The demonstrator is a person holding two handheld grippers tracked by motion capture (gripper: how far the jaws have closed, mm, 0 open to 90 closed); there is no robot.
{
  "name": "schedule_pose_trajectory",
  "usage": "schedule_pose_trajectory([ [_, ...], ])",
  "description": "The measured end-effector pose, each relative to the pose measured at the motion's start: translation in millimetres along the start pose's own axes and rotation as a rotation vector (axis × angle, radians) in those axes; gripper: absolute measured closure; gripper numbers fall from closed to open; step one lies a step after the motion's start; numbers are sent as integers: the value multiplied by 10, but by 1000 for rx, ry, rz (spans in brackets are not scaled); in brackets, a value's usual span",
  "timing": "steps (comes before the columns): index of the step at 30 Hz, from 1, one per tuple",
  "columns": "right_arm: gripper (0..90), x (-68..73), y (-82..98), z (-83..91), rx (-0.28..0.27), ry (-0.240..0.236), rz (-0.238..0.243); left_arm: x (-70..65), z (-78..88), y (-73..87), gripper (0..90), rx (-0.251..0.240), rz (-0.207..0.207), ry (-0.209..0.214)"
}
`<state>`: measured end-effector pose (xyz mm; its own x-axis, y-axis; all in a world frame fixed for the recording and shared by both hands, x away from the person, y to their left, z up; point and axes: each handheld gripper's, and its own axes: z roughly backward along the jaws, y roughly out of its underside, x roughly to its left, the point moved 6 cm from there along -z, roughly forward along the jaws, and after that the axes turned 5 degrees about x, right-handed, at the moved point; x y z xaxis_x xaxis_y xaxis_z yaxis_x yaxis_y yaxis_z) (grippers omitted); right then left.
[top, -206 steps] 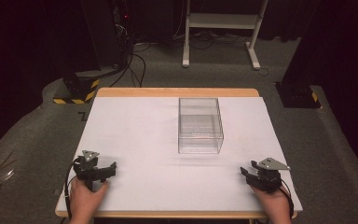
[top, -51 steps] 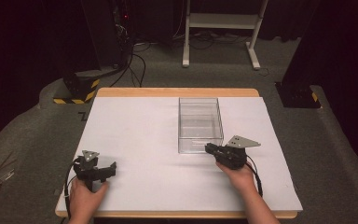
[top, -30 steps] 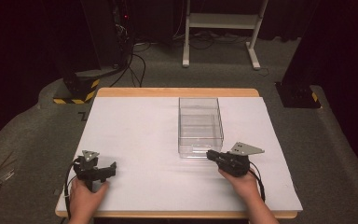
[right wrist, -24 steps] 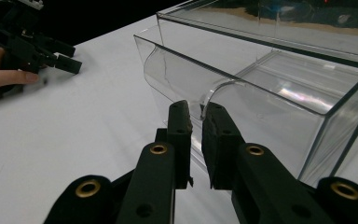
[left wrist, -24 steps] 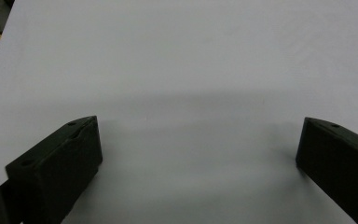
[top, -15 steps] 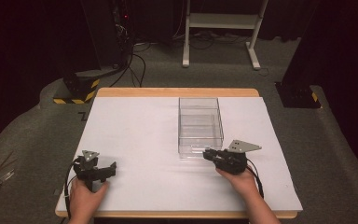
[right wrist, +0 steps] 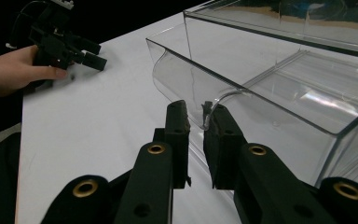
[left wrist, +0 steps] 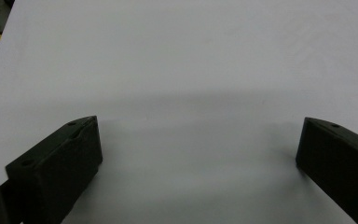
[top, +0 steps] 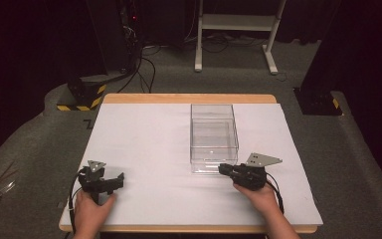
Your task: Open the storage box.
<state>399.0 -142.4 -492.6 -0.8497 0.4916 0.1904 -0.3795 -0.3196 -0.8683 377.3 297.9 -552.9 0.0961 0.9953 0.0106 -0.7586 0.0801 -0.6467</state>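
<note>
While the left tongs (top: 113, 180) lie parked at the near left of the counter (top: 144, 134), jaws wide apart over bare white surface, the right tongs (top: 225, 169) have travelled from the near right corner to the near end of the clear plastic box (top: 213, 137).

Item: clear plastic box, rectangular, open-topped, apparently empty; stands upright right of centre on the counter, long side running away from the person. Position unchanged across the earlier high views.

Right tongs (right wrist: 195, 122): jaws nearly together, set either side of the curved lip (right wrist: 186, 88) on the box's near wall. The right gripper view puts the transparent edge in the narrow gap between them; whether they press on it firmly cannot be told, though the closeness suggests a pinch.

Left tongs (right wrist: 86, 52): resting with the person's hand (right wrist: 14, 70) on them, well apart from the box, same place as before.

Reading: approach appears complete and a grip on the near wall is made or about to be; the box itself has not yet shifted. Likely next step is a pull, slide or lift by that lip.
</note>
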Motion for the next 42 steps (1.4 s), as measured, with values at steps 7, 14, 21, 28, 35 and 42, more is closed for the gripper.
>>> schedule_pose_trajectory([
  [7,810,68,38,38,-1,-8,3,0,0,0,4,0,0,0],
  [14,813,147,78,81,2,-14,9,1,0,0,4,0,0,0],
  [21,815,212,110,115,5,-19,7,1,0,0,4,0,0,0],
  [28,818,279,151,156,9,-29,14,0,0,0,4,0,1,1],
  [35,822,365,196,206,15,-44,24,0,0,0,4,0,0,0],
  [42,824,433,243,265,21,-64,31,0,0,0,4,0,0,0],
])
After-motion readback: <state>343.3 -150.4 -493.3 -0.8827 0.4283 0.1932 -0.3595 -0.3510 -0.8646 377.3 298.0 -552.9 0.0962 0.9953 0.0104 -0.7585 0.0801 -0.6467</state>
